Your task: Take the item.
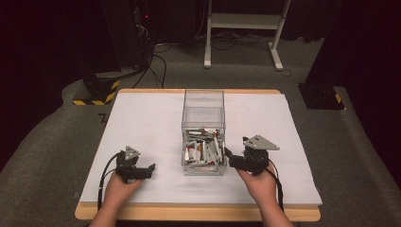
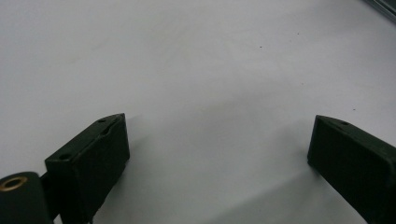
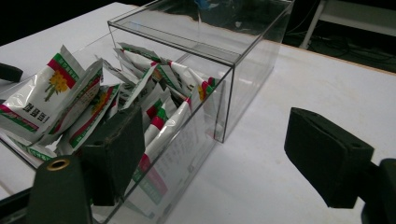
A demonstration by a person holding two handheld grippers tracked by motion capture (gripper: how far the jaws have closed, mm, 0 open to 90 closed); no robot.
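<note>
a rectangular table (image 1: 142,123) carries a smooth matte white top with a light wood edge showing along its near and far sides. at its middle stands a clear box (image 1: 203,113) of rigid transparent plastic, square-cornered, open at the top and divided by a clear partition into a far compartment that holds nothing visible and a near compartment packed with sachets (image 1: 202,149). the sachets are flat, glossy foil-like packets, white with red and green bands; in the right gripper view one near the front shows a yellow flower print and they lean at mixed angles, several tips rising above the box rim. the left gripper (image 1: 147,169) rests low on the table to the left of the box, well apart from it, held in the person's left hand (image 1: 120,189); its two blocky black jaws stand wide apart over bare white surface and grasp nothing. the right gripper (image 1: 228,153) sits just beside the near right wall of the box, held in the right hand (image 1: 257,184), with a grey three-cornered plate on top. its jaws are spread wide and hold nothing; in the right gripper view one jaw lies against or just in front of the clear wall, contact not discernible, and the other is clear of the box over bare table.
</note>
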